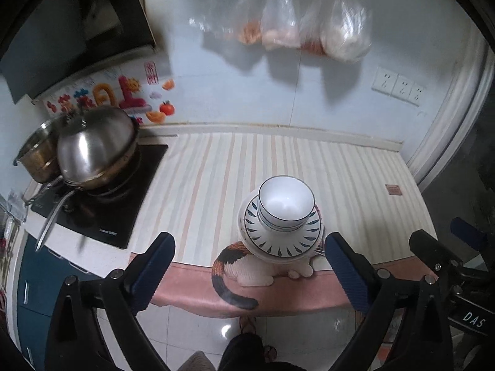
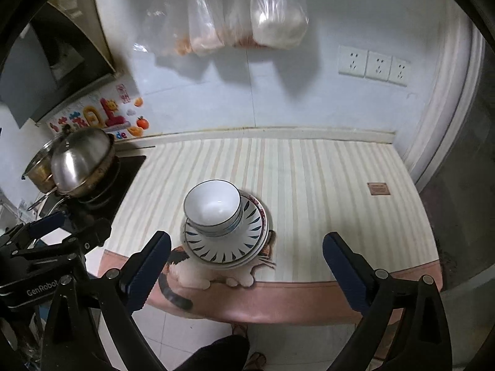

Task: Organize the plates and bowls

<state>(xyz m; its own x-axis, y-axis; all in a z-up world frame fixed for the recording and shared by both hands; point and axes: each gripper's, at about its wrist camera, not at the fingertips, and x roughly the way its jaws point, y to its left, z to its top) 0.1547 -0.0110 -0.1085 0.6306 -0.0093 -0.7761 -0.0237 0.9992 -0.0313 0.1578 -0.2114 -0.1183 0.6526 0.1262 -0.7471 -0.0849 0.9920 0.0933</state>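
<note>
A white bowl (image 1: 286, 202) with a blue rim sits on a stack of plates (image 1: 280, 242); the top plate has blue leaf marks. The stack stands on a striped cloth (image 1: 216, 185) near the counter's front edge, over a printed cat. My left gripper (image 1: 249, 270) is open and empty, in front of and below the stack. In the right wrist view the bowl (image 2: 213, 207) and plates (image 2: 225, 244) sit just ahead and left of centre. My right gripper (image 2: 247, 273) is open and empty, held off the counter's front edge.
A steel lidded pan (image 1: 92, 151) and a pot (image 1: 35, 154) stand on a black cooktop (image 1: 102, 207) at the left. Plastic bags (image 1: 309, 24) hang on the wall. Wall sockets (image 2: 372, 65) are at the right. The counter ends at a wall corner on the right.
</note>
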